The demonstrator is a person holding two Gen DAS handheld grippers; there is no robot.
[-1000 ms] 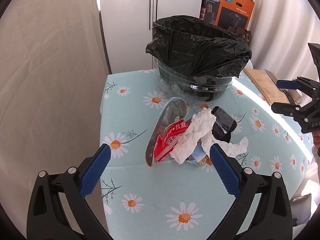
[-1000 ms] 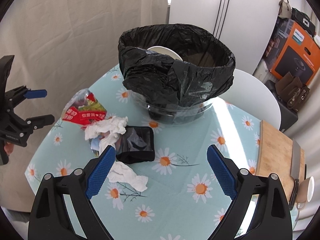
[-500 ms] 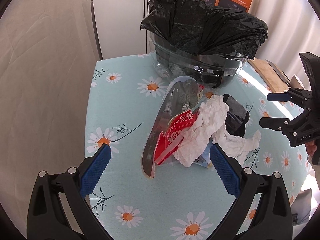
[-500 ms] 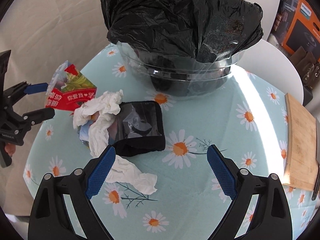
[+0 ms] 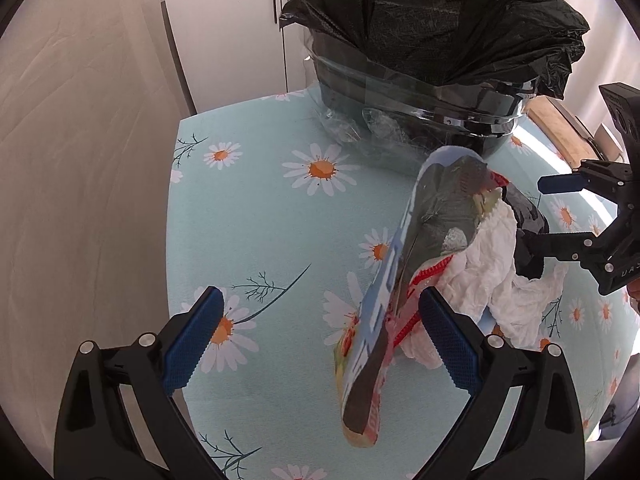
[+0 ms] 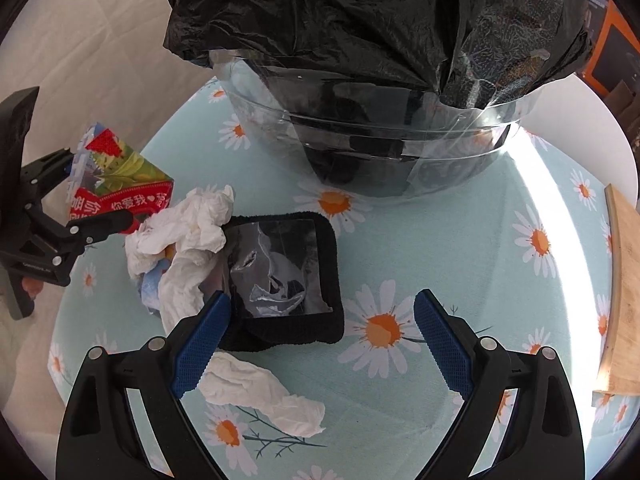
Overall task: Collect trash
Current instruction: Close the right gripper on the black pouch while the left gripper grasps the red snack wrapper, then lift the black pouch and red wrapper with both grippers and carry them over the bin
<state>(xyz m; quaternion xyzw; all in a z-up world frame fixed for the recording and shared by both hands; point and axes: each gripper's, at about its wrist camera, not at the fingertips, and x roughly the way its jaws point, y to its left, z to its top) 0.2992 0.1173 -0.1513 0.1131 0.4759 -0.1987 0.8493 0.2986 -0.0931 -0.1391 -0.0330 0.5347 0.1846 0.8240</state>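
Note:
A pile of trash lies on the daisy tablecloth [image 5: 260, 216]. A red and silver snack bag [image 5: 404, 280] stands on edge between the open fingers of my left gripper [image 5: 316, 338], nearer the right finger. Beside it lie crumpled white tissues [image 5: 496, 264]. In the right wrist view the snack bag [image 6: 120, 184] is at the left, with tissues [image 6: 188, 232] and a black packet with a clear window [image 6: 280, 276]. My right gripper [image 6: 320, 340] is open, low over the black packet. A clear bin with a black bag [image 6: 360, 60] stands behind.
A wooden cutting board [image 6: 624, 300] lies at the right table edge. Another tissue [image 6: 264, 396] lies near my right gripper's left finger. A beige curtain [image 5: 80, 160] hangs left of the table. White cabinet doors stand behind the bin.
Both grippers have moved forward and down toward the trash. The snack bag now stands between my left fingers. The black packet now lies just ahead of my right fingers.

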